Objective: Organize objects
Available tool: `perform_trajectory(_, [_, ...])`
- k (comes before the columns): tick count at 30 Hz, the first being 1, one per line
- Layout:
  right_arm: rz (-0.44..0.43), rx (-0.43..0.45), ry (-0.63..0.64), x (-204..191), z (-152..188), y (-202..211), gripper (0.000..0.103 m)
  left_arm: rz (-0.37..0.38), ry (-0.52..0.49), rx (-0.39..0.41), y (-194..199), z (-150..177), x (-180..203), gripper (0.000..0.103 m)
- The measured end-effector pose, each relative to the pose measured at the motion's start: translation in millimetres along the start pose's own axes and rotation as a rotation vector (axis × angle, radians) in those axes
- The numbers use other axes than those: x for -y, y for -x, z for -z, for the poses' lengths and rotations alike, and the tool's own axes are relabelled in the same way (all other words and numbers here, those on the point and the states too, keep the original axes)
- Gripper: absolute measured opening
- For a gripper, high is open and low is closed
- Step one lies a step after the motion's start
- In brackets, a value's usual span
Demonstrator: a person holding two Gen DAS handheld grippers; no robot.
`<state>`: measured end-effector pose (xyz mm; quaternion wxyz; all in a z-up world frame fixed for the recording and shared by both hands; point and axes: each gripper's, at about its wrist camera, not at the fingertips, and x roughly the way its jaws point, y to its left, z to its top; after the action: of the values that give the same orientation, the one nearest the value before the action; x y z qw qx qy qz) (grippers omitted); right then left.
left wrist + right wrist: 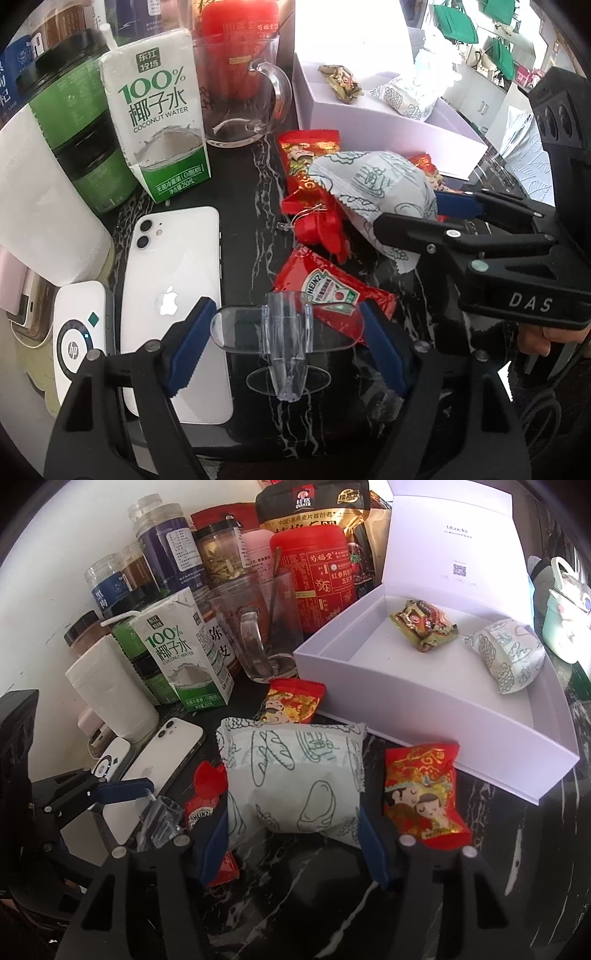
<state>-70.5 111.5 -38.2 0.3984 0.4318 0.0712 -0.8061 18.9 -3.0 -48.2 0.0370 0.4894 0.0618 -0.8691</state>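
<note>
Two hand-held tongs work over a cluttered dark marble surface (258, 177), each closing around one item.

Left wrist view: the left tongs (284, 339) grasp a clear plastic holder (286, 332) by its two ends, blue pads touching it. It sits above a Heinz ketchup sachet (332, 291), beside a white phone (177, 295). The right tongs (417, 210) reach in from the right around a white printed snack pack (373, 188). Right wrist view: the right tongs (291, 834) clench the white printed snack pack (291, 775) between both pads, on the surface, just in front of an open white box (424, 716). The box holds a gold-wrapped sweet (423, 626) and a second white pack (508, 657). A red wedding-print packet (423, 794) lies just right of the held pack.
</note>
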Motion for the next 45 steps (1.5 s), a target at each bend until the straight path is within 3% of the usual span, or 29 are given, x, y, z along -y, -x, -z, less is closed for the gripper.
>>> perform_trajectory(15, [0.02, 0.071, 0.001, 3, 5, 38, 0.062, -0.003, -0.013, 0.049, 13, -15, 3, 0.079])
perform_trajectory(45, [0.17, 0.116, -0.07, 31, 53, 116, 0.062, 0.097, -0.214, 0.1, 23, -28, 86, 0.079])
